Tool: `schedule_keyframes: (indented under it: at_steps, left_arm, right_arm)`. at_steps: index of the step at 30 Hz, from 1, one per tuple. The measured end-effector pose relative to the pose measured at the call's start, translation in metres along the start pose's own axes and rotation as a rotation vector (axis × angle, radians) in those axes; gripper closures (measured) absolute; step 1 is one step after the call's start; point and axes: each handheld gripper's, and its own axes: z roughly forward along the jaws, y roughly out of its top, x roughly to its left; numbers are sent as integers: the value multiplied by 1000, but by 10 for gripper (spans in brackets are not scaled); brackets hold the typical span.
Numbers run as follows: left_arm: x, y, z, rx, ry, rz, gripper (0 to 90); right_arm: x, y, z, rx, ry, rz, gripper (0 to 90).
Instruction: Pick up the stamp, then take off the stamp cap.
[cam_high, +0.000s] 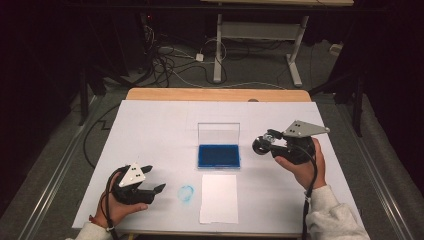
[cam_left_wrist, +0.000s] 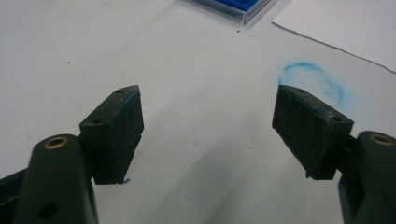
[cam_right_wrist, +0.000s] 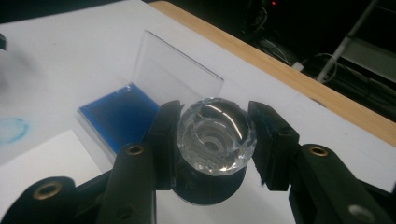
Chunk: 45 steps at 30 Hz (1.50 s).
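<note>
- High view: my right claw (cam_high: 266, 143) is raised over the right side of the tabletop (cam_high: 150, 125), clamped on the stamp (cam_high: 260, 145), a round piece with a dark base and a clear knob.
- High view: the stamp sits just right of the ink pad (cam_high: 218, 155), apart from it. The pad is blue, in a clear case with the lid (cam_high: 218, 133) standing upright behind it.
- High view: my left claw (cam_high: 152, 180) is low at the near left, jaws apart, holding nothing. A blue ring mark (cam_high: 186, 193) lies just to its right; a white paper (cam_high: 218, 198) lies in front of the pad.
- Left claw view: my left claw (cam_left_wrist: 208, 133) stands wide open over bare white surface. The ring mark (cam_left_wrist: 312, 81) shows just beyond the jaw on the right of the view. Blue ink stains both jaw edges.
- Right claw view: my right claw (cam_right_wrist: 212, 142) grips the stamp (cam_right_wrist: 215, 140) from both sides, faceted knob facing the camera. The pad (cam_right_wrist: 119, 116) lies beyond on the left.
</note>
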Motion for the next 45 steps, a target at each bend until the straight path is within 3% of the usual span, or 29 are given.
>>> schedule_keyframes:
  at_steps: [7,12,16,17,20,24,31,35,40,42,45]
  left_arm:
    - [-3,0,2,14,-1,12,226]
    - [-6,2,3,16,-5,22,225]
    - [-12,6,5,19,-12,36,225]
    - [-14,7,6,22,-9,43,225]
    - [-21,12,11,25,-22,52,225]
    - [-31,25,18,-19,-66,62,223]
    - [-57,56,39,-75,-161,119,207]
    - [-68,72,49,-100,-176,153,207]
    - [-77,83,58,-134,-206,145,208]
    - [-78,87,60,-160,-204,158,209]
    - [-80,88,60,-170,-200,139,245]
  right_arm:
    - [18,9,3,-38,73,7,567]
    - [37,16,6,-47,130,-19,567]
    - [47,19,9,-52,168,-29,567]
    - [54,20,11,-56,197,-29,567]
    - [60,20,13,-59,214,-38,567]
    - [71,18,16,-60,238,-31,567]
    - [87,18,27,-80,315,5,567]
    - [99,18,32,-82,356,11,567]
    - [105,18,33,-94,374,22,567]
    - [107,17,35,-88,384,21,567]
    - [108,16,37,-84,392,25,567]
